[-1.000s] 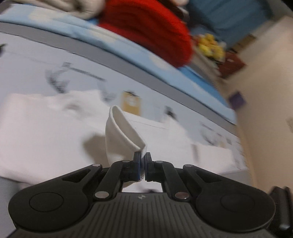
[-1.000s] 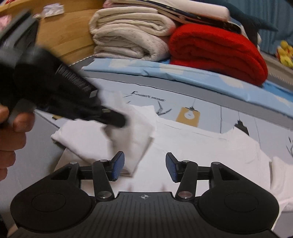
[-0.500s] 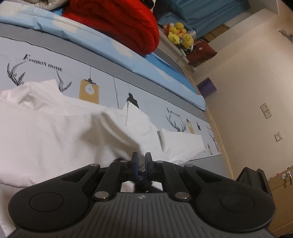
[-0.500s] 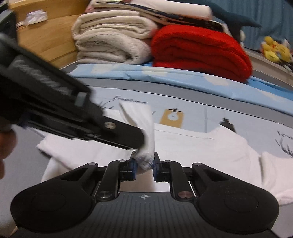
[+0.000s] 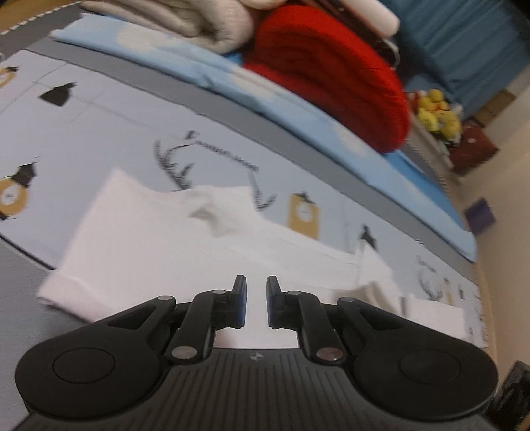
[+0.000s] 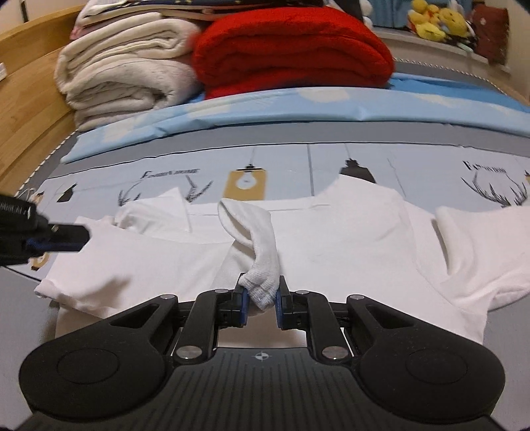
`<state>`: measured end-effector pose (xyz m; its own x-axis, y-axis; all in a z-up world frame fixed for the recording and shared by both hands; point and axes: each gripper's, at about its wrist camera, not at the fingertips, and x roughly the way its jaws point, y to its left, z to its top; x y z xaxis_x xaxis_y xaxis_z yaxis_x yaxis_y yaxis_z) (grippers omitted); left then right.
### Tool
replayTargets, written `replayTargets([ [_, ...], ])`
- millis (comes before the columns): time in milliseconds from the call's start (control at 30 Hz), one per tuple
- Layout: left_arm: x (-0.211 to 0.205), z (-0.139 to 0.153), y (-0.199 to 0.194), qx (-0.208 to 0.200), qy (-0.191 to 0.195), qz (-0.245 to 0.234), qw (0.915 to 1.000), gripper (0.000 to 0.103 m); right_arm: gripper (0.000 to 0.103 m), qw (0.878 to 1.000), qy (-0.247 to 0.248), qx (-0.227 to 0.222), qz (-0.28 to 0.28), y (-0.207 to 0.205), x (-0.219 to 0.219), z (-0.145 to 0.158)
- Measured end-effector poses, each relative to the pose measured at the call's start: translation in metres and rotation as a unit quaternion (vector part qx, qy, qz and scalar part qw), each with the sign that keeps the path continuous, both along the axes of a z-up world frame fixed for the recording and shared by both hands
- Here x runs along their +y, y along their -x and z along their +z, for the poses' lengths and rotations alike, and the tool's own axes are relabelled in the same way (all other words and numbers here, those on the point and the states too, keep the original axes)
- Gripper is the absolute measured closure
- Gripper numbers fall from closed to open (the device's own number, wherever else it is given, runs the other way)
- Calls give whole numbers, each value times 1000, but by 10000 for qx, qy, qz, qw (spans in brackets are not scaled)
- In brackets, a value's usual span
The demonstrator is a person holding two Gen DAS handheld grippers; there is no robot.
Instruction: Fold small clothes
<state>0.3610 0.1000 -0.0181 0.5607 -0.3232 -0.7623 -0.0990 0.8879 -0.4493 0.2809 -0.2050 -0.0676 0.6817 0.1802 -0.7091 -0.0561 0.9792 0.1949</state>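
Shirt (image 6: 331, 238) lies mostly flat on bed (image 6: 298, 165); right jaws pinch its bunched hem, left jaws apart, empty. Folding barely begun.

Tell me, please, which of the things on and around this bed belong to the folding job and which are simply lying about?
Part of the job:
- white T-shirt, spread on the printed bedsheet
- right tongs, pinching a bunched fold of it
- left tongs, open and holding nothing

Just lying about:
- red blanket
- cream blanket
- yellow plush toys
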Motion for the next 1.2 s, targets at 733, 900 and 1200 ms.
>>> replayTargets([
  [733,67,-4,3,391,-492,1236,9903,80,90,9747,-629,195,-2138,-11,-107,-2],
  [900,51,-13,0,472,-520,921,9933,75,94,9609,-960,229,-2587,-8,-132,-9],
  [1200,54,-25,0,648,-557,1031,9910,71,98,9445,-1280,275,-3012,-2,-166,-11],
])
